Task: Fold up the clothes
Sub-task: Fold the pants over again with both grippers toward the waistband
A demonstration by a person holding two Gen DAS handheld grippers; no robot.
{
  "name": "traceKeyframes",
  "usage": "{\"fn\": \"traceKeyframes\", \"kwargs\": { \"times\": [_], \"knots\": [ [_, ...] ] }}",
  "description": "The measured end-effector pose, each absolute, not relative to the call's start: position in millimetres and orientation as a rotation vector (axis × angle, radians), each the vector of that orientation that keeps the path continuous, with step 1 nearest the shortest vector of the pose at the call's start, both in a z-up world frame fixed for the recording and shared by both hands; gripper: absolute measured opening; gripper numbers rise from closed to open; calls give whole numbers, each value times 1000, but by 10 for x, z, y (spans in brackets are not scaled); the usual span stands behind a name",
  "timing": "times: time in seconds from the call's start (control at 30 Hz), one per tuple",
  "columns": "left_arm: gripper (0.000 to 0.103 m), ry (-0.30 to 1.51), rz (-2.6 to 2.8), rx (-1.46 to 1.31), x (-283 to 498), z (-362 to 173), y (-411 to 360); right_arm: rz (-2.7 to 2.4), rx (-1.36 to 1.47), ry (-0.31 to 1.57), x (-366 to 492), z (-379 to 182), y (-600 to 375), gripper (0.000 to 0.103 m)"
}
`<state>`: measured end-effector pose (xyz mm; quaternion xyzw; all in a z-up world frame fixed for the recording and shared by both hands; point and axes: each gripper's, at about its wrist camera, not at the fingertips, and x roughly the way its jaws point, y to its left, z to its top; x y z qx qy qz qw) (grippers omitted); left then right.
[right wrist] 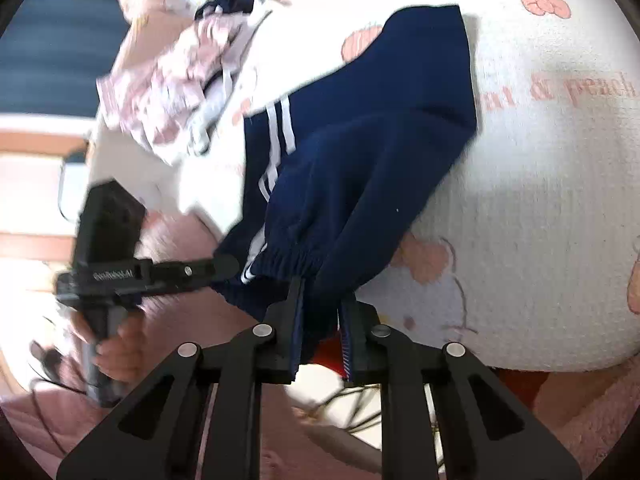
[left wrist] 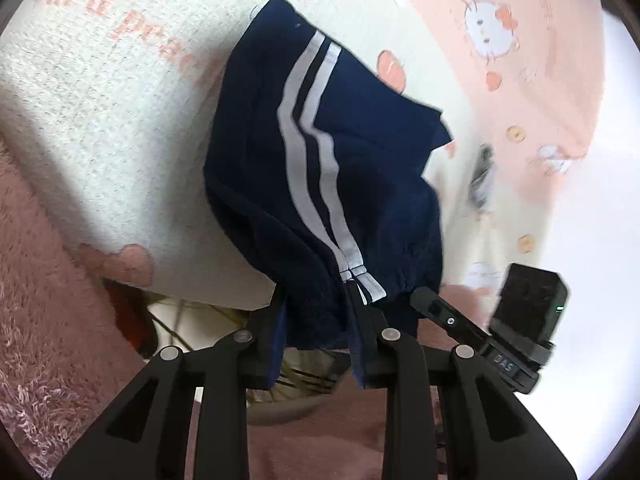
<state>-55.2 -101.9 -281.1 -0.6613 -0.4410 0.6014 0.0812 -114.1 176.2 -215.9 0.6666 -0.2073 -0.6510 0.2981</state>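
Over on the left, the left gripper (left wrist: 320,300) is pinching the gathered waistband of the navy shorts (left wrist: 320,152), right by the two white stripes (left wrist: 308,148). The shorts hang from that grip, draped toward the white blanket (left wrist: 120,128) with its pink lettering. Moving right, the right gripper (right wrist: 324,300) is pressed together on the same waistband further along, plain navy cloth bunched between its fingers. Far off to the left in the right wrist view lies a heap of pink and white clothes (right wrist: 160,92).
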Motion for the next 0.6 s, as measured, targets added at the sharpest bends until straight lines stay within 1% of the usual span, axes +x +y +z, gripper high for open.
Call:
{"fn": "traceKeyframes", "kwargs": {
  "times": [0.07,0.1,0.13,0.17,0.2,0.27,0.3,0.33,0.43,0.53,0.6],
  "knots": [
    [27,-1330,1790,-1970,-354,-2796,-1254,-1708,1779,-581,-1096,-2063,1871,15],
    [27,-1299,1802,-1980,-322,-2782,-1280,-1706,1784,-558,-1079,-2027,1884,16],
    [27,-1264,1817,-1991,-293,-2768,-1298,-1712,1790,-505,-1065,-2000,1866,18],
    [27,-1241,1813,-2008,-410,-2925,-1058,-1709,1807,-426,-1034,-1999,1821,21],
    [27,-1219,1808,-2026,-540,-3098,-795,-1699,1831,-327,-989,-2018,1754,26],
    [27,-1219,1776,-2055,-495,-3248,-727,-1695,1845,-153,-871,-2020,1689,26],
    [27,-1224,1765,-2066,-478,-3301,-711,-1698,1827,-128,-843,-2012,1665,26],
    [27,-1246,1760,-2068,-440,-3350,-716,-1701,1805,-129,-835,-1990,1657,26],
    [27,-1345,1736,-2022,-318,-3243,-840,-1751,1697,-177,-930,-1850,1619,26],
    [27,-1368,1743,-2010,-321,-3206,-716,-1761,1627,-212,-1085,-1733,1489,26],
    [27,-1375,1738,-1995,-272,-3086,-767,-1789,1586,-180,-1174,-1679,1379,27]
  ]
}}
